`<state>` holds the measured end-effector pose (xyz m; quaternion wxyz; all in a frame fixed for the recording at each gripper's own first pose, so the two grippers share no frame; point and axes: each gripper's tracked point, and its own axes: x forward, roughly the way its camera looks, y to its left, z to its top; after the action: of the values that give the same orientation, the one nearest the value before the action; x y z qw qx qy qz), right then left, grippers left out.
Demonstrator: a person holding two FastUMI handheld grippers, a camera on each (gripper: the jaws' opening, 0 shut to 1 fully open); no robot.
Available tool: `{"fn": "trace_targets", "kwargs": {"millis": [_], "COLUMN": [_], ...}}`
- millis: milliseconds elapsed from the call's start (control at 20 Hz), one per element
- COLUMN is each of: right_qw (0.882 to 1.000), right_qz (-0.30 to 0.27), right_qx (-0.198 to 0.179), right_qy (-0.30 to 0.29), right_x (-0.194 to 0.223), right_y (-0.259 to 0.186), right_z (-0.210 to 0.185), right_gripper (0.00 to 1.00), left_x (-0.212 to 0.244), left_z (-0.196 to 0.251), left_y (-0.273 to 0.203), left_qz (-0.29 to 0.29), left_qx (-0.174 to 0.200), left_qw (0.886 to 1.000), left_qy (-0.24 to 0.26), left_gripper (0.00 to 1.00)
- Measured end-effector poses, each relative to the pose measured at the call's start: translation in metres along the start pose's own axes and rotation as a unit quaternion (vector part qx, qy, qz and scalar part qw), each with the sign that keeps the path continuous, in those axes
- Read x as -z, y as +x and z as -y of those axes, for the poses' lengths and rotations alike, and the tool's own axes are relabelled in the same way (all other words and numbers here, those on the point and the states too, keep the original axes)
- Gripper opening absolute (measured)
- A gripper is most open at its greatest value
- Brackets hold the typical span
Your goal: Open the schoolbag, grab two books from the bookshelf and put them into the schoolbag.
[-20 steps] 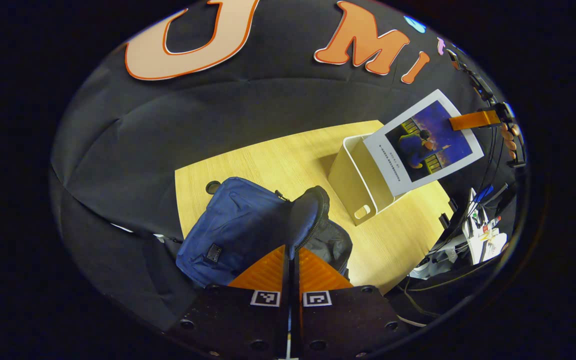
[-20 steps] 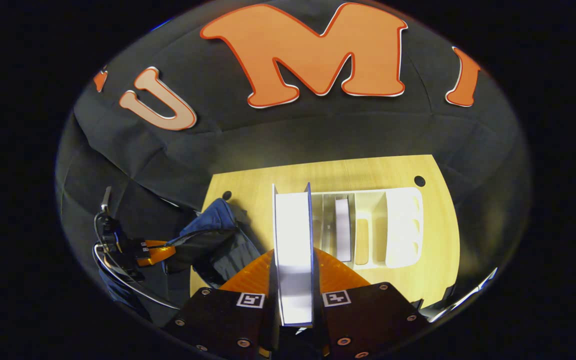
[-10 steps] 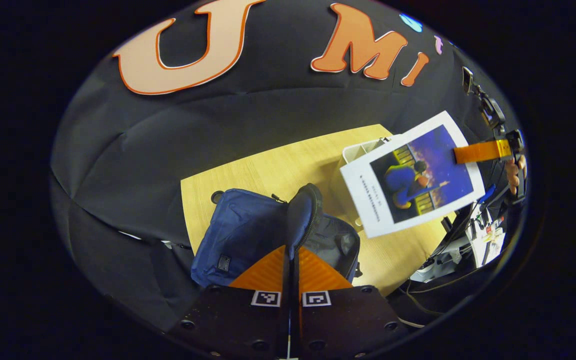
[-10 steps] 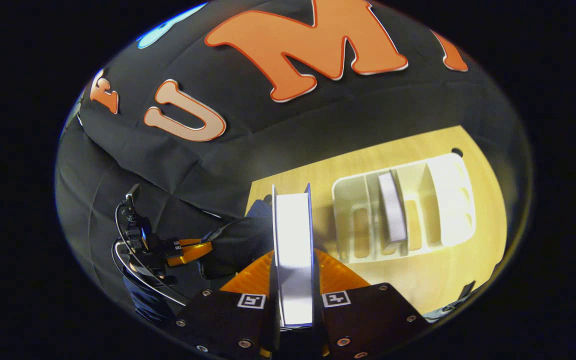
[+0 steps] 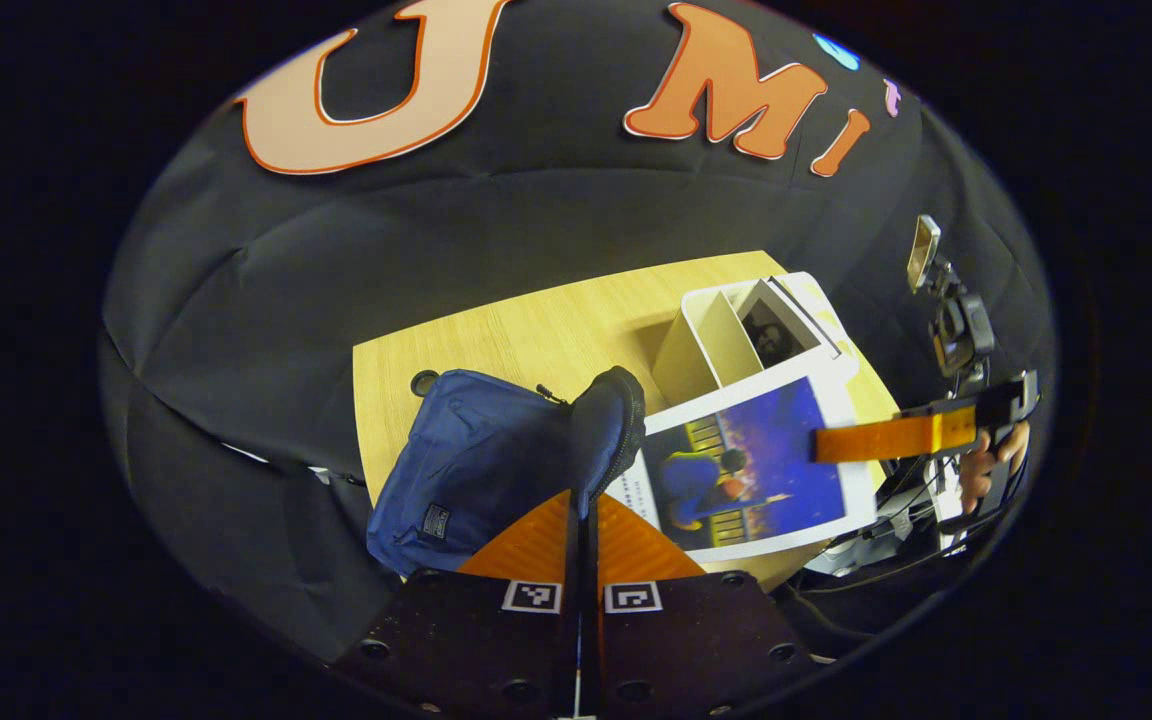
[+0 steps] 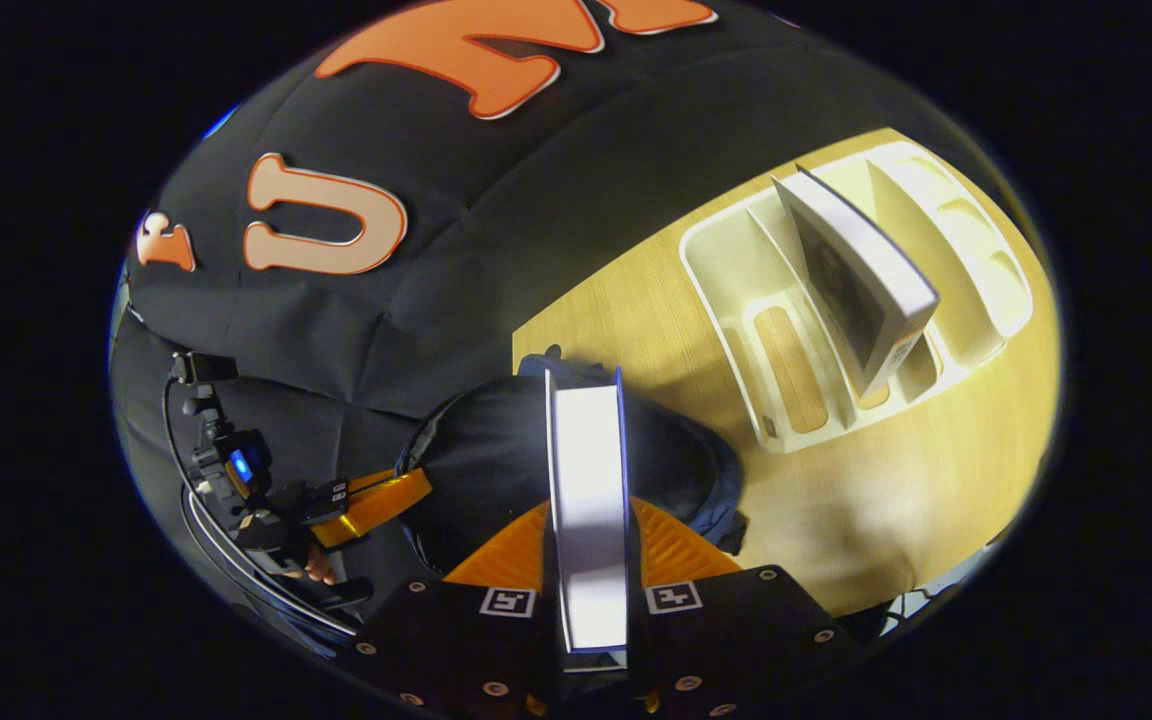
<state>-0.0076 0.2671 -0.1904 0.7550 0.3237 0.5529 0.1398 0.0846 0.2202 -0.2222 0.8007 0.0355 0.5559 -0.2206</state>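
Our left gripper [image 5: 581,510] is clamped on the flap of the blue schoolbag [image 5: 466,460] near the table's [image 5: 536,330] left edge. Our right gripper [image 6: 586,560] squeezes a book [image 6: 586,480] over the bag; another stands in the bookshelf [image 6: 736,270].
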Motion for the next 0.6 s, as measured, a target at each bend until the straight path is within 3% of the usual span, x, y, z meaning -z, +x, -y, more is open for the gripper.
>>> {"fn": "trace_targets", "kwargs": {"millis": [600], "right_qw": [0.996], "right_qz": [0.017], "right_qx": [-0.013], "right_qy": [0.083], "right_x": [0.044], "right_y": [0.111], "right_z": [-0.004], "right_gripper": [0.25], "left_x": [0.021], "left_z": [0.028], "left_y": [0.003], "left_qz": [0.001], "left_qx": [0.027], "left_qw": [1.000], "left_qy": [0.005], "left_gripper": [0.01]}}
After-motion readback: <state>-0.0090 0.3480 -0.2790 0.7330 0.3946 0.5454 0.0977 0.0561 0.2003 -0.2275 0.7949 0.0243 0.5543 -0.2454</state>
